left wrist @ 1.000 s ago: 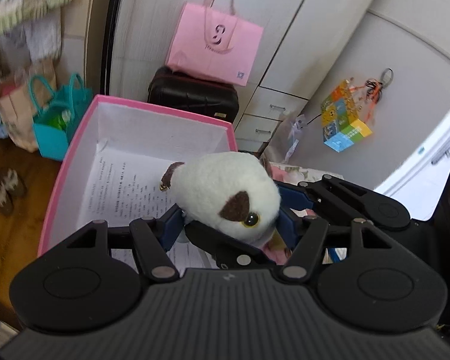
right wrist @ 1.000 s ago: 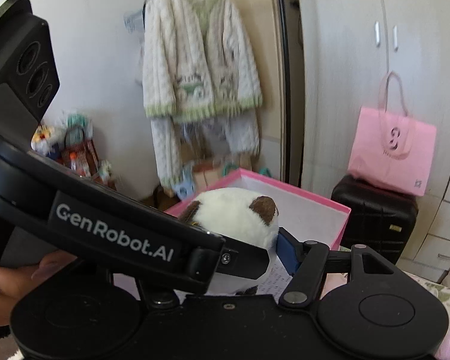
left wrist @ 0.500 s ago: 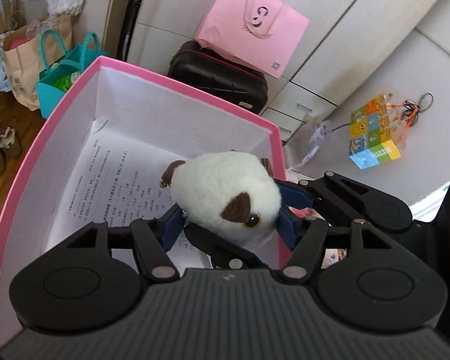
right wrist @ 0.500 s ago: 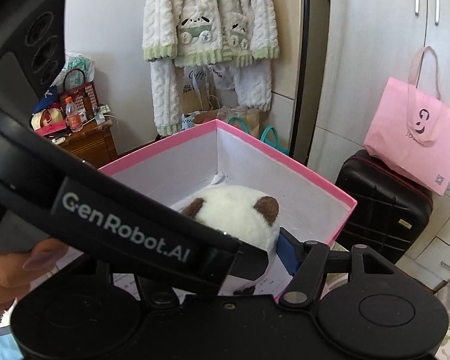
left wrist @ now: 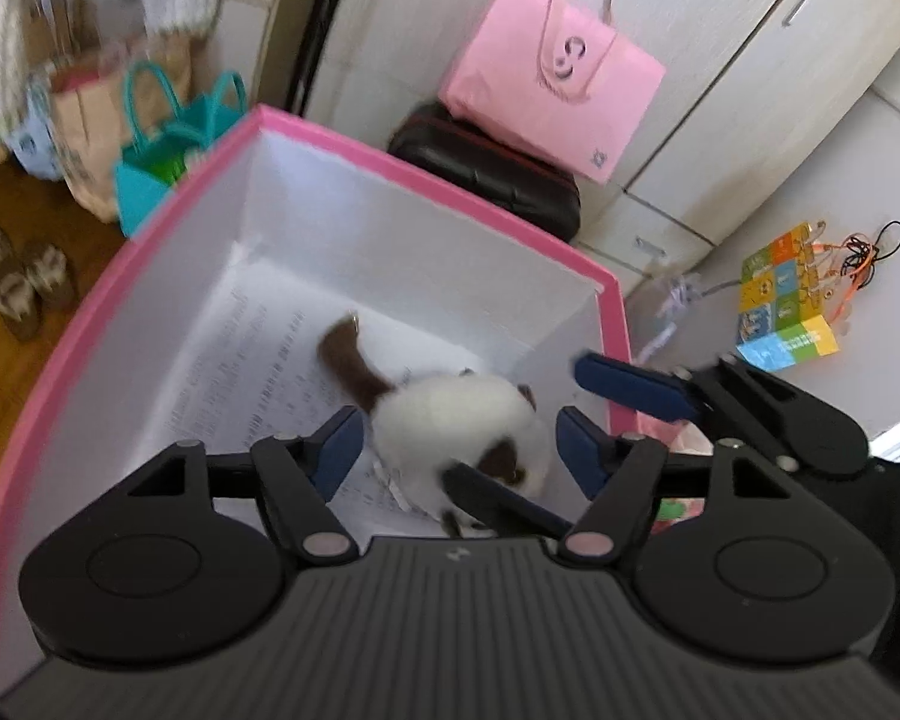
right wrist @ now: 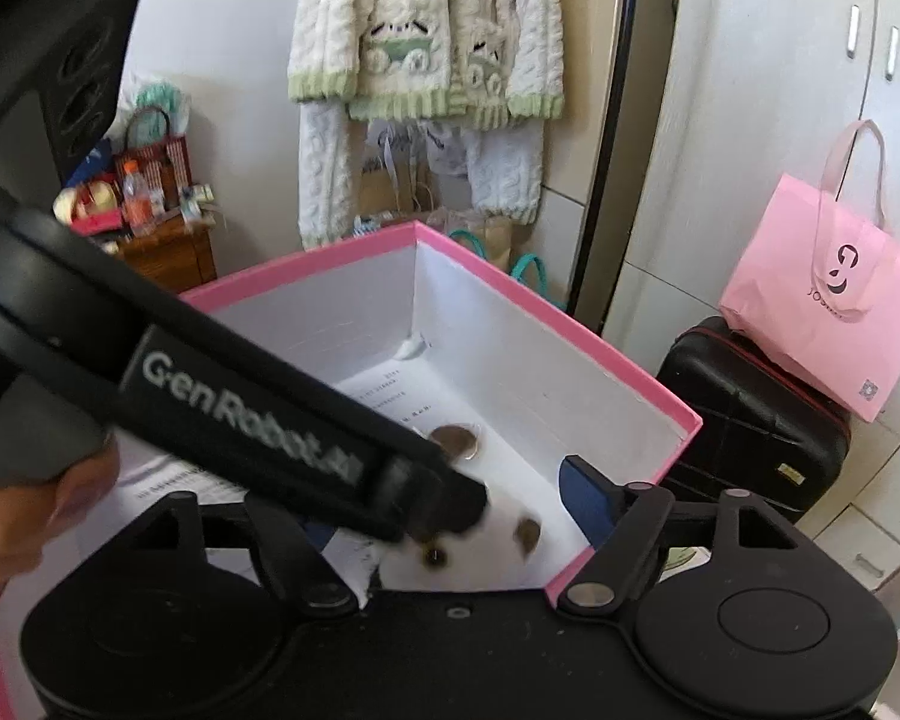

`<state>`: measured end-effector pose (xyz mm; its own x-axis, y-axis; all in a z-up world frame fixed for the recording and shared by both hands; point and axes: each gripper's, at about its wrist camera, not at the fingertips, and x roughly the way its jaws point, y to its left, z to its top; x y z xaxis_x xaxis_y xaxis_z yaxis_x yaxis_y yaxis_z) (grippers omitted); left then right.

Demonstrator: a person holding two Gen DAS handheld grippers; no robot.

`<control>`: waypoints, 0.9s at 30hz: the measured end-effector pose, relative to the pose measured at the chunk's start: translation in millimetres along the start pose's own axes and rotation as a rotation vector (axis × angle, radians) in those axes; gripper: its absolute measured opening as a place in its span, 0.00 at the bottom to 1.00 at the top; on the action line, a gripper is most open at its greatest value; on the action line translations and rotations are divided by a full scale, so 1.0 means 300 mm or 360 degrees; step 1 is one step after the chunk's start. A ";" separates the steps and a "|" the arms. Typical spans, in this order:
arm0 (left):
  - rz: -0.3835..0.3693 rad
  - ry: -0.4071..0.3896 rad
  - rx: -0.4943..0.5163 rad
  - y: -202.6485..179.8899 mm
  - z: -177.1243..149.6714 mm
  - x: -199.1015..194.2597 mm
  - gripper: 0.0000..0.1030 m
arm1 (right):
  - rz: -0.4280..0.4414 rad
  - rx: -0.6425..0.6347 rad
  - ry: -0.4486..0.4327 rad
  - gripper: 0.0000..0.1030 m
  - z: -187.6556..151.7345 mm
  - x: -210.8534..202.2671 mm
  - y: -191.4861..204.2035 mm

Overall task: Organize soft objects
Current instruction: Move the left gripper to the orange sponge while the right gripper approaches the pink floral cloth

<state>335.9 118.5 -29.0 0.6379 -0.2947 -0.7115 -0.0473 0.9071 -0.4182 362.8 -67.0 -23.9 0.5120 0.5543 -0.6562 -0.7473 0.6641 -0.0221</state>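
Observation:
A white plush toy with brown patches [left wrist: 456, 420] lies blurred inside the pink-rimmed white box [left wrist: 426, 174], on the printed paper near the right wall. My left gripper [left wrist: 459, 450] is open just above it, fingers apart on both sides, not touching. My right gripper [right wrist: 450, 504] is open over the box's [right wrist: 570, 312] near corner; the plush [right wrist: 492, 546] shows between its fingers, partly hidden by the left gripper's body. A right gripper finger [left wrist: 630, 387] shows over the box rim.
A pink tote bag [left wrist: 546, 78] sits on a black suitcase [left wrist: 486, 174] behind the box. A teal bag [left wrist: 168, 162] and slippers [left wrist: 24, 282] are on the floor at left. A colourful cube [left wrist: 786, 300] hangs at right. A knitted cardigan [right wrist: 426, 30] hangs on the wall.
Both grippers were shut on the plush and carried it over the box. Both have opened now and the plush has dropped into the box.

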 end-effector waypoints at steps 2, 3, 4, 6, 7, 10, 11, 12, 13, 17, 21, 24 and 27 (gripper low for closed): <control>-0.0022 -0.0025 0.0042 0.001 -0.016 -0.040 0.71 | 0.0038 0.0046 -0.0037 0.77 -0.014 -0.049 -0.001; -0.0039 -0.0033 0.0064 -0.001 -0.026 -0.062 0.71 | 0.0066 0.0067 -0.0053 0.77 -0.023 -0.071 -0.003; -0.0053 -0.0054 0.0076 -0.001 -0.036 -0.086 0.71 | 0.0100 0.0094 -0.0070 0.77 -0.032 -0.095 -0.004; -0.0054 -0.0113 0.0139 -0.015 -0.062 -0.141 0.71 | 0.0153 0.0162 -0.0111 0.77 -0.058 -0.151 -0.005; -0.0046 -0.0142 0.0173 -0.023 -0.073 -0.165 0.71 | 0.0174 0.0186 -0.0127 0.77 -0.070 -0.178 -0.006; 0.0004 -0.0253 0.0308 -0.066 -0.113 -0.255 0.71 | 0.0203 0.0249 -0.0186 0.77 -0.108 -0.274 0.002; 0.0010 -0.0283 0.0356 -0.084 -0.130 -0.288 0.71 | 0.0212 0.0262 -0.0197 0.77 -0.118 -0.300 0.005; 0.0006 -0.0304 0.0390 -0.097 -0.139 -0.312 0.71 | 0.0209 0.0281 -0.0203 0.77 -0.127 -0.328 0.006; -0.0001 -0.0328 0.0431 -0.113 -0.153 -0.338 0.71 | 0.0192 0.0303 -0.0205 0.77 -0.137 -0.357 0.008; -0.0023 -0.0405 0.0576 -0.176 -0.213 -0.431 0.71 | 0.0146 0.0336 -0.0194 0.77 -0.174 -0.455 0.027; -0.0038 -0.0424 0.0665 -0.224 -0.270 -0.493 0.73 | 0.0058 0.0309 -0.0198 0.77 -0.209 -0.542 0.052; -0.0072 -0.0423 0.0728 -0.256 -0.324 -0.530 0.75 | 0.0011 0.0313 -0.0219 0.77 -0.245 -0.615 0.058; -0.0115 -0.0406 0.0794 -0.290 -0.387 -0.551 0.77 | -0.0039 0.0326 -0.0233 0.77 -0.289 -0.692 0.053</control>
<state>145.3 53.4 59.4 0.7947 -0.3355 -0.5058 0.3329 0.9378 -0.0990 207.9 -214.9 46.6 0.5960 0.5936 -0.5407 -0.6402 0.7578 0.1262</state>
